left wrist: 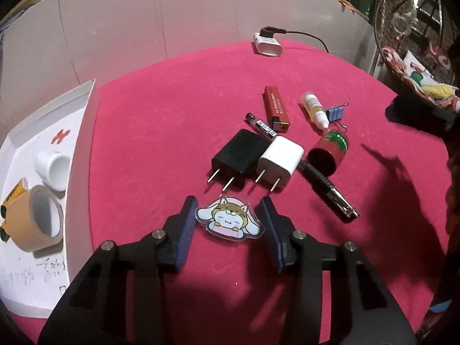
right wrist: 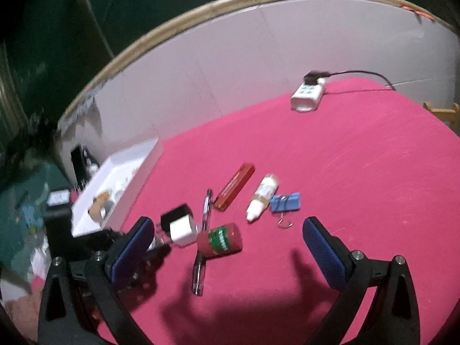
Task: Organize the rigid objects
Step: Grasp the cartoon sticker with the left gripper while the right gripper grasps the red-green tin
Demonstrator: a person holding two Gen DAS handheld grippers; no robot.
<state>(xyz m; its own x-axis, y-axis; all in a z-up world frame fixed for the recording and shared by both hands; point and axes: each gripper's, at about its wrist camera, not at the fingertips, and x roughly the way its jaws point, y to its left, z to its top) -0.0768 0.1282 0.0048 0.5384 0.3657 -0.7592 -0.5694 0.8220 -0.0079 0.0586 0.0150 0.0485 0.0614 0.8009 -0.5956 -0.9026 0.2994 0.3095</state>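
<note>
Left gripper (left wrist: 228,221): jaws apart, one blue pad on each side of the cartoon charm (left wrist: 227,220); whether the pads touch its edges, I cannot tell.
Right gripper (right wrist: 227,251): jaws spread wide, empty, above the red cloth (right wrist: 359,172), near the red can (right wrist: 220,240).
Cartoon charms: one, flat on the cloth between the left fingers.
Plug adapters: two, side by side, one black (left wrist: 240,155) and one white (left wrist: 280,161), prongs toward the left gripper.
Pens: two, one clear (left wrist: 260,126) behind the adapters, one black (left wrist: 327,191) passing under the white adapter.
Red cans: one, on its side, lying across the black pen.
Lighters: one, red (left wrist: 276,107).
Dropper bottles: one (left wrist: 314,110), lying flat.
Binder clips: one, blue (left wrist: 336,113), touching the bottle.
Power strips: one, white (left wrist: 267,44), at the far edge, with a black plug in it.
White tray (left wrist: 83,120): left of the cloth; holds one tape roll (left wrist: 36,222), one white pipe fitting (left wrist: 54,169) and one yellow-and-black item (left wrist: 13,194), partly hidden.
</note>
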